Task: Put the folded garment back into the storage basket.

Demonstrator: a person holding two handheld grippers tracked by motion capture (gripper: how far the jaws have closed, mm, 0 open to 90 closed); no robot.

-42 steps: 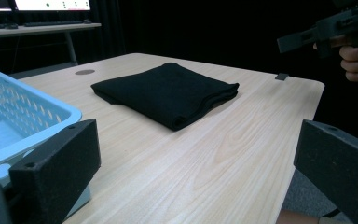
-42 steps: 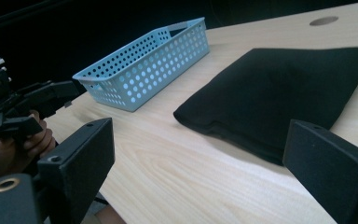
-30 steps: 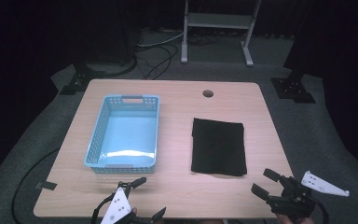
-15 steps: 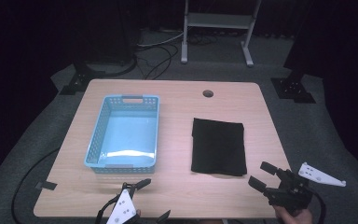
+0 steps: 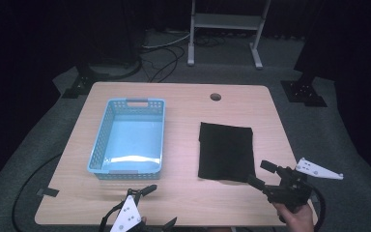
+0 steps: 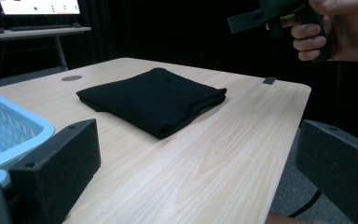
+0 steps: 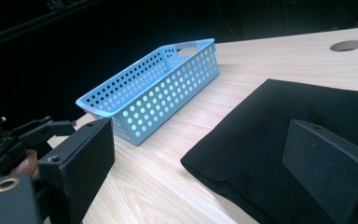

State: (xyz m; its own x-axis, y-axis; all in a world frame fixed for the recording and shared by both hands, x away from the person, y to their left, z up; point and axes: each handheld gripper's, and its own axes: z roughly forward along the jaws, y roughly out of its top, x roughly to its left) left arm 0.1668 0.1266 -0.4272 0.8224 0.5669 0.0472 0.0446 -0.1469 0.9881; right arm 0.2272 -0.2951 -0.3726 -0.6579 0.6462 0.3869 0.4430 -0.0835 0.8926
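Approaching a folded black cloth [image 5: 225,151] lying right of the basket [image 5: 128,137], the right gripper [image 5: 262,174] hovers at its near corner, jaws spread. Left gripper [image 5: 160,205] waits open. Next: pinch the cloth's edge.

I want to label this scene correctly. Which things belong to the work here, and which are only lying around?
In the work: folded black cloth, right tool open near it, left tool open.
Lying around: blue basket, table, metal stand, floor cables.
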